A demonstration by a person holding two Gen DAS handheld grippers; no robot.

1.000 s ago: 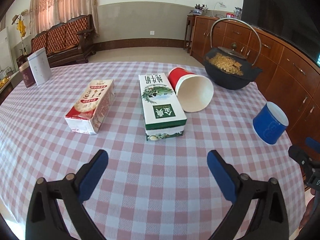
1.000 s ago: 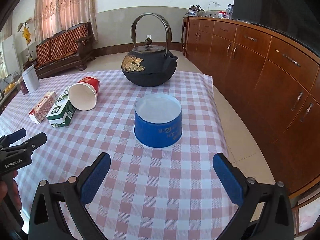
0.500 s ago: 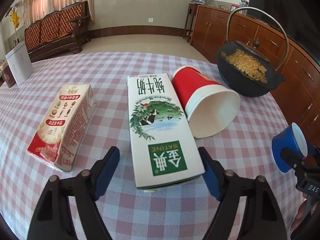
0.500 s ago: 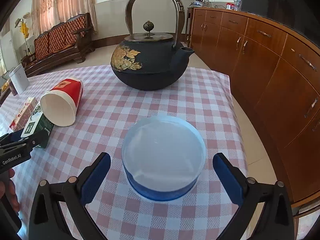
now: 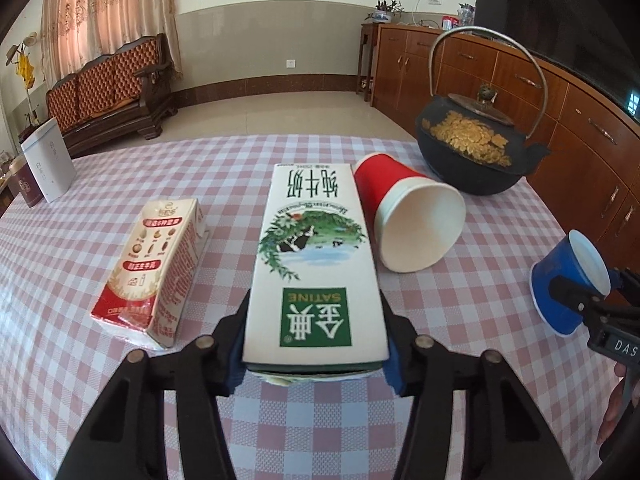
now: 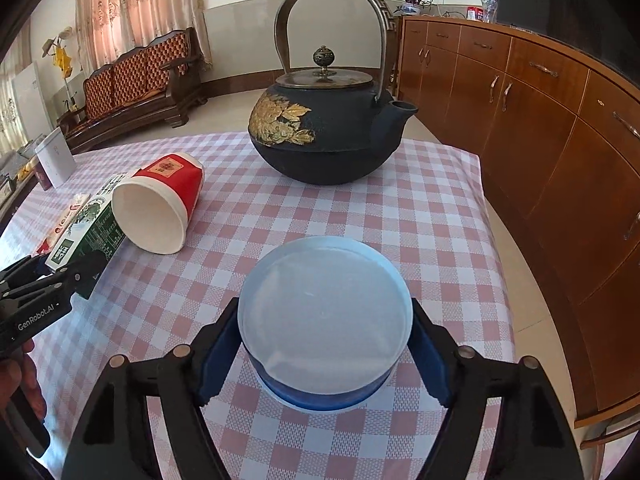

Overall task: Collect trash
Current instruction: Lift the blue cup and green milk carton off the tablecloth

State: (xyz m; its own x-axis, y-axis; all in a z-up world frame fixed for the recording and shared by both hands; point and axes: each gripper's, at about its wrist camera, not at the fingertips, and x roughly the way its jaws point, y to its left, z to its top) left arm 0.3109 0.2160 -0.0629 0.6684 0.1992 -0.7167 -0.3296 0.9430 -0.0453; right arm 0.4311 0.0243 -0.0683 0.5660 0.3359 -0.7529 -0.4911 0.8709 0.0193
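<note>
Left gripper [image 5: 316, 354] just closing, now pinching milk carton [image 5: 316, 264]; right gripper [image 6: 324, 364] just closing around blue cup [image 6: 324, 320], pads touching. Both ready for lifting.

Both wrist views look steeply down over the counter [image 5: 120, 400] from close range toward the far edge. Left view covers the middle; right view the right edge. Both share the teapot [image 5: 472, 152] and red cup [image 6: 160, 204].

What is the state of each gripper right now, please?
Left gripper: jaws just closed onto the white-and-green milk carton, pads pressing its sides.
Right gripper: jaws just closed around the blue paper cup; firm contact cannot be told.
</note>
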